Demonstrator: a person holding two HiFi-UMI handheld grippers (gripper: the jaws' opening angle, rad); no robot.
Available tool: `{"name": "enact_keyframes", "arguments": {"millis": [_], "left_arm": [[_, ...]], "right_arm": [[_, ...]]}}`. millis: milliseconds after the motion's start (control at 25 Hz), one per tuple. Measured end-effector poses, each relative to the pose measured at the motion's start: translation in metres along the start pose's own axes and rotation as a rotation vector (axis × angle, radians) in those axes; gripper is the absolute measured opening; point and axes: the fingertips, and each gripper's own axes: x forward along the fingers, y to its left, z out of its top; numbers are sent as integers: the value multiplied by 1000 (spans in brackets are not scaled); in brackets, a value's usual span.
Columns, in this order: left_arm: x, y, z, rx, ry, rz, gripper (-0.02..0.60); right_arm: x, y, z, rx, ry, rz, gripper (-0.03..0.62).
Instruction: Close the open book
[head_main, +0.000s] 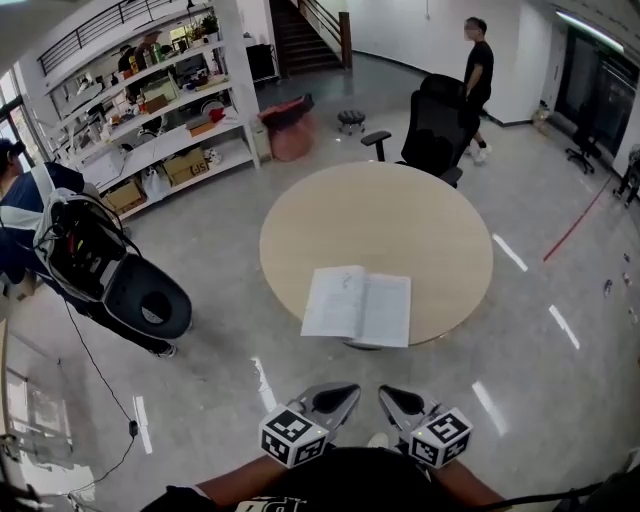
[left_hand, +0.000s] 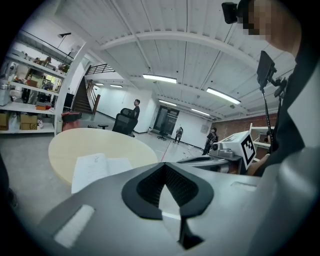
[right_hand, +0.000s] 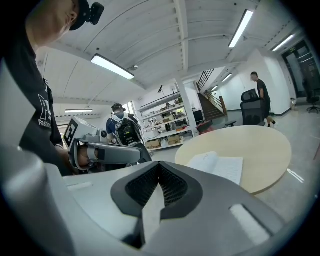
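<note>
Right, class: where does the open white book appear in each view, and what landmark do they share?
Head view: open white book, centre, just below the middle.
Left gripper view: left of centre, below the middle.
Right gripper view: right of centre.
Shared landmark: the round beige table it lies on.

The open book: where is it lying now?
In the head view, the open book lies flat at the near edge of the round table, ahead of the left tongs and the right tongs.

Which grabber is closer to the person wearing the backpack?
Left. The left gripper is on the side toward that person; the right gripper is beyond it.
</note>
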Motion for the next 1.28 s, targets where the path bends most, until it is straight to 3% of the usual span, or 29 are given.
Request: {"name": "enact_keyframes", "arguments": {"millis": [320, 560, 840, 1280], "left_arm": [[48, -28, 4, 0, 51, 98, 8], [66, -23, 9, 10, 93, 151, 8], [83, -7, 10, 19, 89, 117, 8], [82, 64, 39, 0, 44, 33, 8]], "right_arm": [[-39, -40, 4, 25, 4, 95, 8], [-40, -63, 10, 58, -42, 122, 8], [-21, -81, 6, 63, -38, 118, 8], [31, -96, 29, 19, -2, -4, 8]]}}
